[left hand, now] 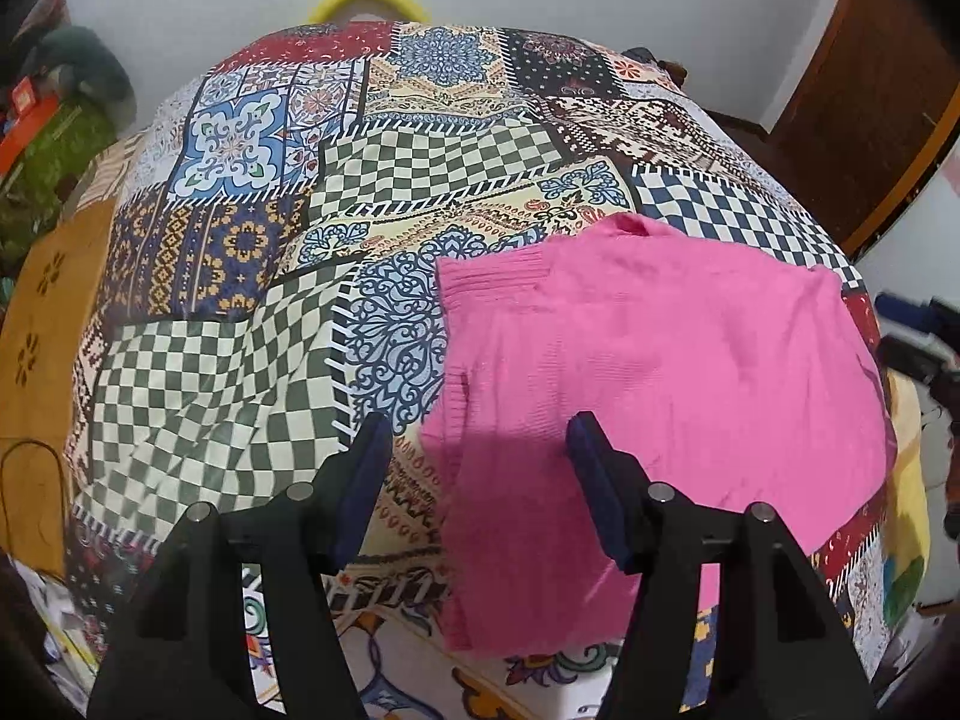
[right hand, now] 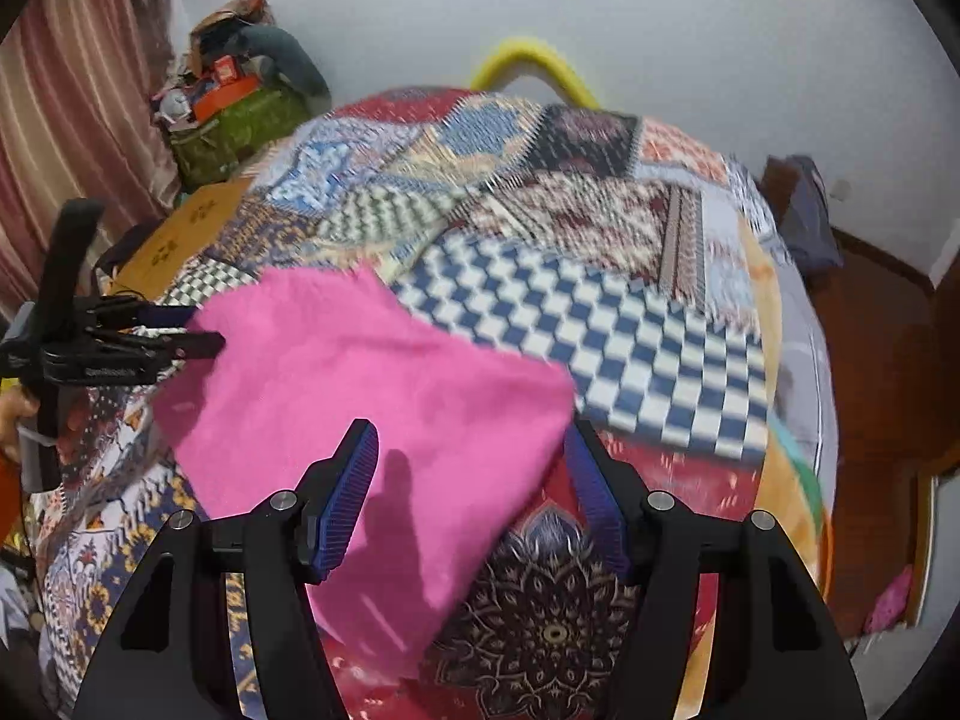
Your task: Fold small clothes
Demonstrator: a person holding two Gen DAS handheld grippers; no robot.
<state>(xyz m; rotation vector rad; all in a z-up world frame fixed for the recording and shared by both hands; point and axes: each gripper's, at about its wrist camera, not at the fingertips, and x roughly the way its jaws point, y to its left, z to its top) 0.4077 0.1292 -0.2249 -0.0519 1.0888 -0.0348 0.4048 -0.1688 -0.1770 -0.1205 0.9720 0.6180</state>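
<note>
Lying flat on the bedspread (left hand: 420,192), the pink sweater (left hand: 660,360) is straddled by both released tools (left hand: 474,438) (right hand: 468,450), so too little knit could be pinched and dropped.

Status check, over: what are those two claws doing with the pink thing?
Left gripper open, right gripper open, nothing gripped. Pink garment flat on patchwork bedspread. Nothing in the way.

The bedspread (right hand: 600,312) is motion-blurred in the right wrist view, and the pink garment's (right hand: 360,396) near edge is hidden behind the right gripper (right hand: 471,462).
</note>
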